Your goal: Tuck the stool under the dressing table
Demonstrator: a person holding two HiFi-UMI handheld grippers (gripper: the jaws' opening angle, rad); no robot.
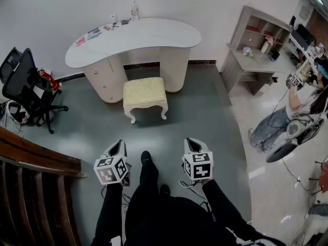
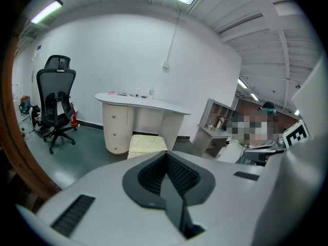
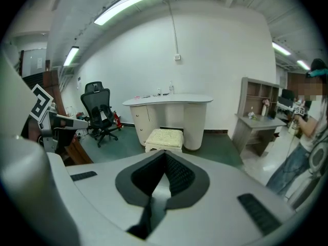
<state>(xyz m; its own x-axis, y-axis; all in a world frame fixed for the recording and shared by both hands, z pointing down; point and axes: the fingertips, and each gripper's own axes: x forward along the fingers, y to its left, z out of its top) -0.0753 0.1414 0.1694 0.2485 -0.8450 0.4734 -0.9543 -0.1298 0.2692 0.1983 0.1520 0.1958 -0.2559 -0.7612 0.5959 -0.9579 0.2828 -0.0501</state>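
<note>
A cream stool (image 1: 145,92) with a padded yellowish seat and curved legs stands on the grey-green floor, just in front of the knee gap of the white curved dressing table (image 1: 133,37). It also shows small and far off in the left gripper view (image 2: 147,143) and the right gripper view (image 3: 164,136), with the dressing table (image 2: 138,100) (image 3: 169,100) behind it. My left gripper (image 1: 119,146) (image 2: 166,173) and right gripper (image 1: 192,143) (image 3: 165,176) are held low near my body, well short of the stool. Both are shut with nothing between their pads.
A black office chair (image 1: 25,86) stands left of the table. A wooden railing (image 1: 36,163) runs along my near left. A grey shelf desk (image 1: 256,50) sits at the right wall, and a person (image 1: 302,111) with grippers stands beyond it. A bottle (image 1: 134,9) and small items lie on the tabletop.
</note>
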